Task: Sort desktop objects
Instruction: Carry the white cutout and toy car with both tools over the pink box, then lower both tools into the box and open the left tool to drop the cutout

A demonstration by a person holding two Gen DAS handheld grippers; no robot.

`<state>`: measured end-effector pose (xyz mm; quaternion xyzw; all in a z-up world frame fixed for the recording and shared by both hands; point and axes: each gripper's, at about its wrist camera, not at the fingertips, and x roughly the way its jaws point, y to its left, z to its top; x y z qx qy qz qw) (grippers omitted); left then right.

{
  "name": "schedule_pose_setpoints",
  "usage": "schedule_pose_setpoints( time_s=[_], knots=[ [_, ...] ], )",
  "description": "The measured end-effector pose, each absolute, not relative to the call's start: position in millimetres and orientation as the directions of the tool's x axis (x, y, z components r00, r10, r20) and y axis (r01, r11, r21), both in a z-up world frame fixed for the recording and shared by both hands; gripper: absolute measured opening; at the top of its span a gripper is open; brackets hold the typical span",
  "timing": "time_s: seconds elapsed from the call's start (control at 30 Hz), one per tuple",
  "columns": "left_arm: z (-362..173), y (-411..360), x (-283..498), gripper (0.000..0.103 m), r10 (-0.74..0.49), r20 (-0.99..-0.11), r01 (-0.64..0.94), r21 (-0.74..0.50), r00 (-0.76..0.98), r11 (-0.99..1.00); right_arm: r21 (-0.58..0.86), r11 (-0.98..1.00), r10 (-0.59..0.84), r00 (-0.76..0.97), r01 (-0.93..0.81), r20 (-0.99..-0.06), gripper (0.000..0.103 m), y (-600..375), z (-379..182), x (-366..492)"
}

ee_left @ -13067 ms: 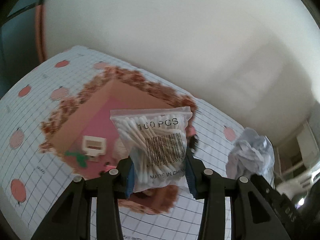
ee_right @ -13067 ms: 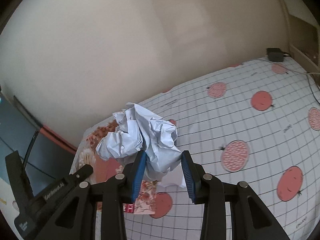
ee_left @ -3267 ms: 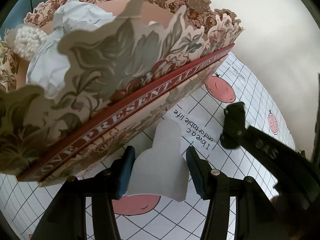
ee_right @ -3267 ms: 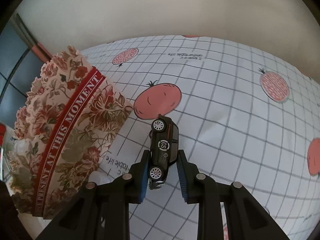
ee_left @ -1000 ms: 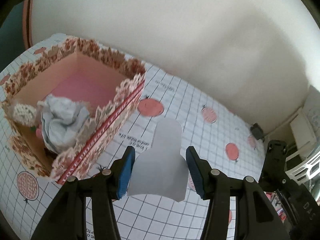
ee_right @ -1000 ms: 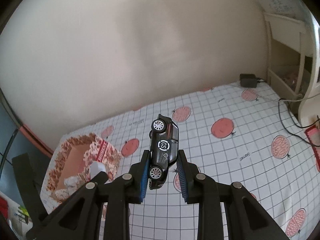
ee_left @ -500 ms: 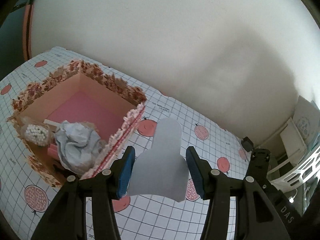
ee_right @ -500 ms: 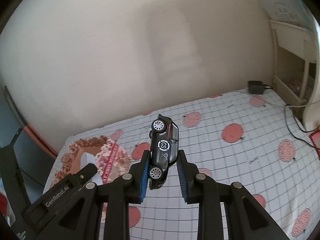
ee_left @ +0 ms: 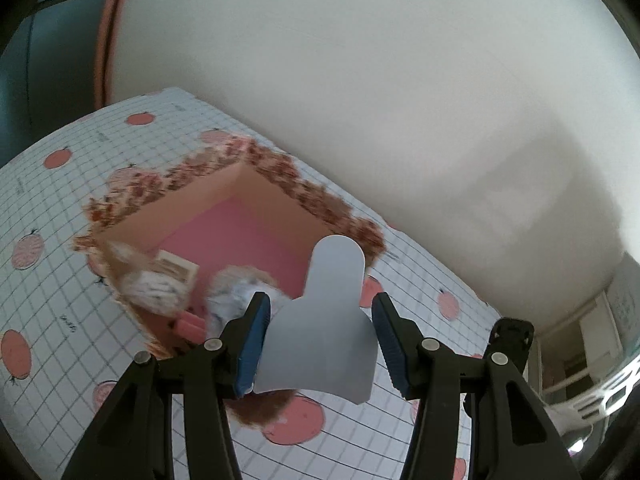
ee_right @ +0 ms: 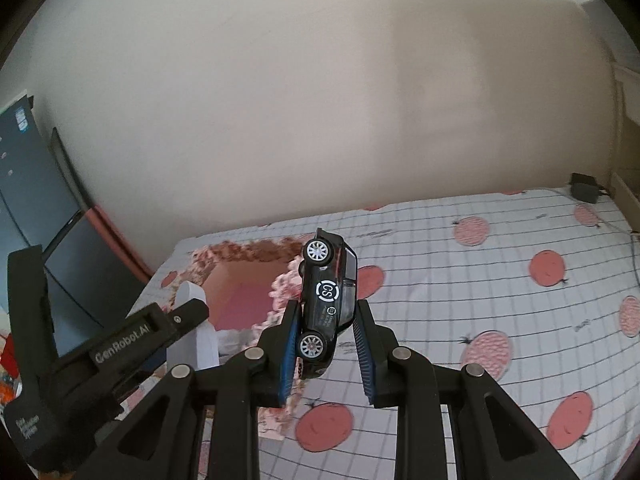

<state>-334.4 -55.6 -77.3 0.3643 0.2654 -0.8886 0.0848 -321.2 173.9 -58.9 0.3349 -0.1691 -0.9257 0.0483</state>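
Observation:
My left gripper (ee_left: 318, 344) is shut on a pale grey bottle-shaped card (ee_left: 326, 328) and holds it above the near right corner of the floral box (ee_left: 256, 184). The box has a pink floor and holds a bag of cotton swabs (ee_left: 154, 286), a crumpled paper ball (ee_left: 236, 296) and a small white item (ee_left: 178, 268). My right gripper (ee_right: 327, 344) is shut on a black toy car (ee_right: 327, 304), held nose-up above the tablecloth just right of the box (ee_right: 240, 276). The left gripper with the card (ee_right: 196, 320) shows at the left of the right wrist view.
The table has a white grid cloth with red fruit prints (ee_right: 500, 288). A wall runs close behind. A black charger and cable (ee_right: 584, 188) lie at the far right. A dark monitor (ee_right: 68, 248) stands left of the table. The right gripper's body (ee_left: 512, 336) shows at the right.
Both grippers have swung left toward the box. The box now lies right under the left gripper and close beside the right gripper. Both still hold their objects.

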Motion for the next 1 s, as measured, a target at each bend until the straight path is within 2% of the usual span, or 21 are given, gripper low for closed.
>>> schedule_pose_setpoints(
  time_s=[0.4,1.0],
  knots=[
    [-78.2,-115.0,-314.3,0.054,-0.026,-0.701,0.458,-0.438,-0.713,-0.774,0.400,-0.912,-0.327,-0.743,0.088,-0.584,0.028,129.9,-65.8,-328.8],
    [-76.9,-167.8,-293.1,0.054,-0.098,-0.691,0.544,-0.465,-0.716,-0.698,0.402,-0.898,-0.403,-0.693,0.176,-0.597,0.028,76.1,-76.6,-339.1]
  ],
)
